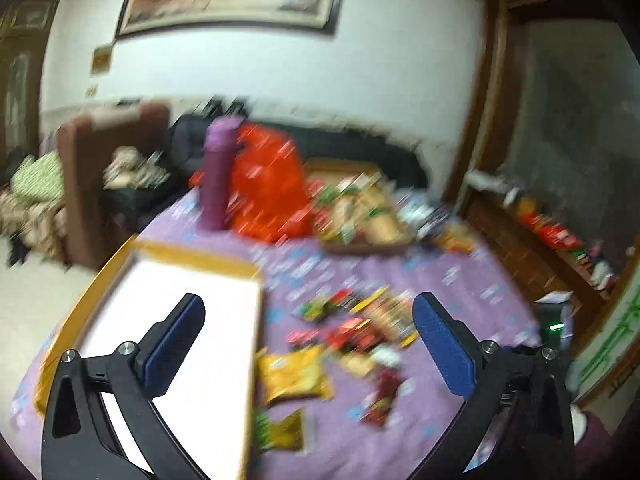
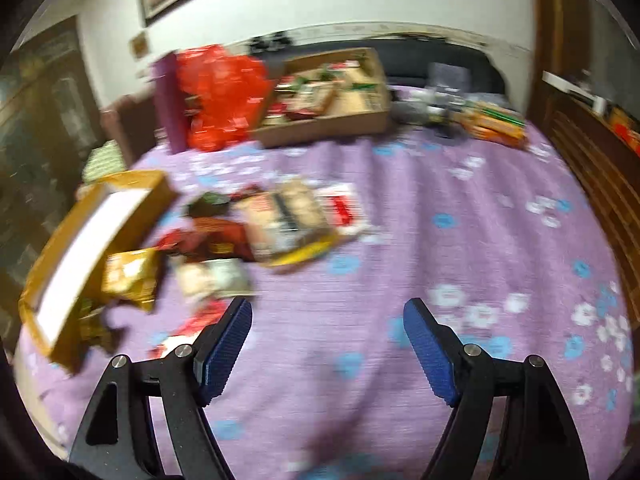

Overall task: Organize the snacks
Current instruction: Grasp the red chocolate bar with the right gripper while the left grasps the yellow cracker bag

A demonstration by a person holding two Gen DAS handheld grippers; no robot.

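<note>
A: Start nearest. What are the tools doing?

B: Both stand with jaws apart and nothing between the pads. The left gripper (image 1: pixel 308 344) hangs over the seam between the shallow white-bottomed cardboard tray (image 1: pixel 192 320) and the loose snacks; the right gripper (image 2: pixel 328 348) is over bare purple flowered tablecloth (image 2: pixel 460 208).

A: And the snacks themselves?

B: A scatter of small foil and plastic packets (image 1: pixel 352 332) lies on the cloth just right of the tray, none inside it yet. The crinkled yellow foil packet (image 1: pixel 294 374) sits closest, touching the tray's edge.

A: How would they handle?

B: Light, soft and slippery, I'd judge, with crushable contents. Pinch a sealed end seam or a puffed corner rather than the flat middle, and gently.

A: Counts?

B: One near tray. The loose packets look like roughly ten, but blur stops an exact count. Farther back: one tall purple bottle (image 1: pixel 216 176), one crumpled red plastic bag (image 1: pixel 268 188), and one open brown cardboard box (image 2: pixel 328 120) already holding packets. Beyond it, an orange wrapped pack (image 2: pixel 496 128) near the far edge.
</note>
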